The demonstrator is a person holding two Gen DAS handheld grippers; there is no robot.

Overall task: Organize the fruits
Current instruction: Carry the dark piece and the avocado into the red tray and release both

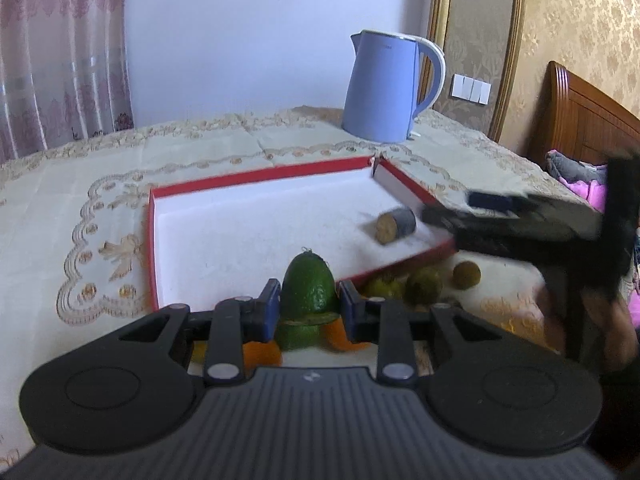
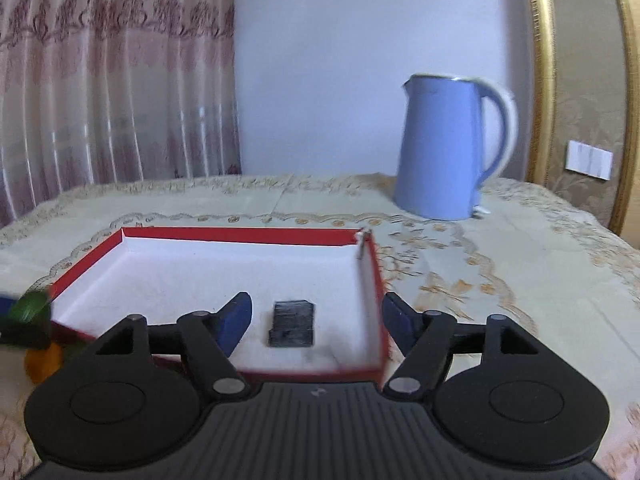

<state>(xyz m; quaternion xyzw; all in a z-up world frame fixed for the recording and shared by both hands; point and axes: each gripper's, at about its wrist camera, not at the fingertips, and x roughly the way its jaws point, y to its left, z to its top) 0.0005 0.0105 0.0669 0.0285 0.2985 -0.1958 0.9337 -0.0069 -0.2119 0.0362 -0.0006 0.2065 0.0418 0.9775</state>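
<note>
Left wrist view: the left hand-held gripper (image 1: 308,306) clamps a green avocado (image 1: 309,290) between its blue pads, just before the red tray (image 1: 256,178).

Right wrist view: the right hand-held gripper (image 2: 316,314) gapes wide, a dark cylinder (image 2: 292,323) lying in the tray between its fingers.

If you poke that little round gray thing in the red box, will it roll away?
Probably a little. The gray piece looks like a short cylinder lying on its side, so it could roll. The red box has raised walls that should stop it. It looks small, likely light, though blur hides detail.
</note>
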